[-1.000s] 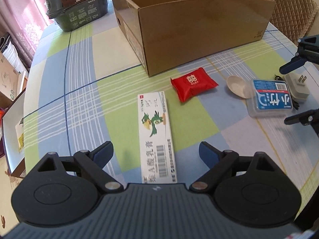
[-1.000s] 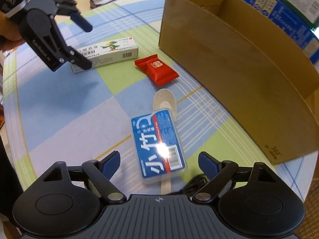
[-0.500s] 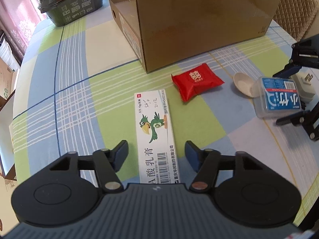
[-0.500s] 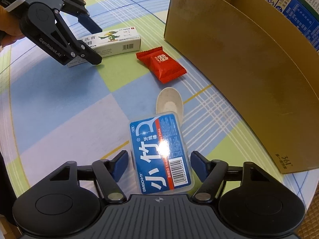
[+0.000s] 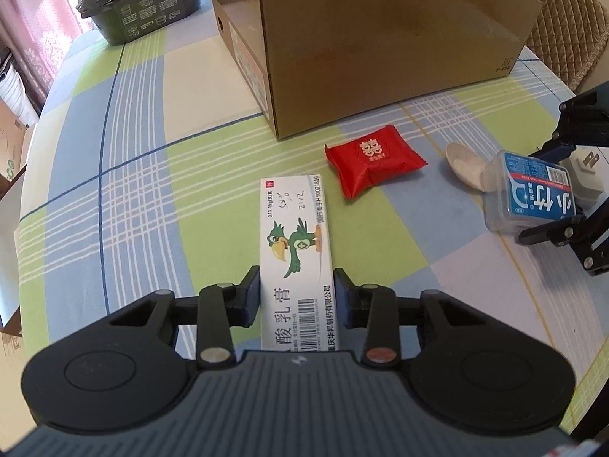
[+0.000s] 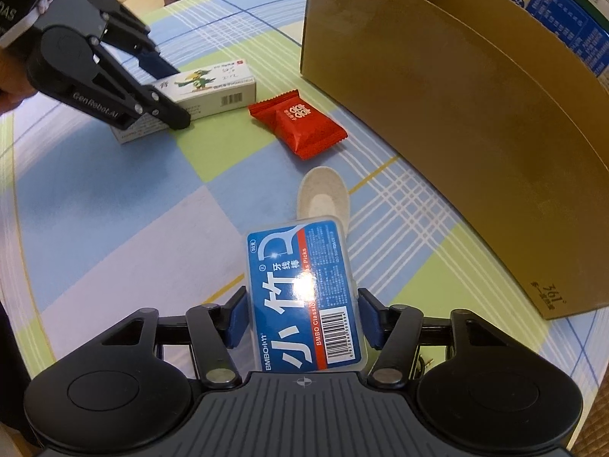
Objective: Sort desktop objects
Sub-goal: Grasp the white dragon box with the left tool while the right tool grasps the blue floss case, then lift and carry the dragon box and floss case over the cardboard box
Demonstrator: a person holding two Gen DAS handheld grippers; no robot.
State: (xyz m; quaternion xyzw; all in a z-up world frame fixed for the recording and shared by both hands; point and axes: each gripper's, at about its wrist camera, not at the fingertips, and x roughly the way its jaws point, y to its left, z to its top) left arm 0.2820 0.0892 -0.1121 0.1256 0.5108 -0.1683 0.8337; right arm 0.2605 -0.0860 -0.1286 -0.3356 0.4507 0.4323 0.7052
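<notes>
1. The left gripper (image 5: 297, 295) is closing, pads against both long sides of the ointment box (image 5: 295, 243): white, with a green parrot and a barcode, flat on the checked tablecloth (image 5: 133, 190).
2. The right gripper (image 6: 302, 314) is closing on the floss case (image 6: 304, 297), clear with a blue label, lying over a pale spoon (image 6: 323, 194).

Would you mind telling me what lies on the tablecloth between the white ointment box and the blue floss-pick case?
The red candy packet and a pale spoon, seen in both views.
</notes>
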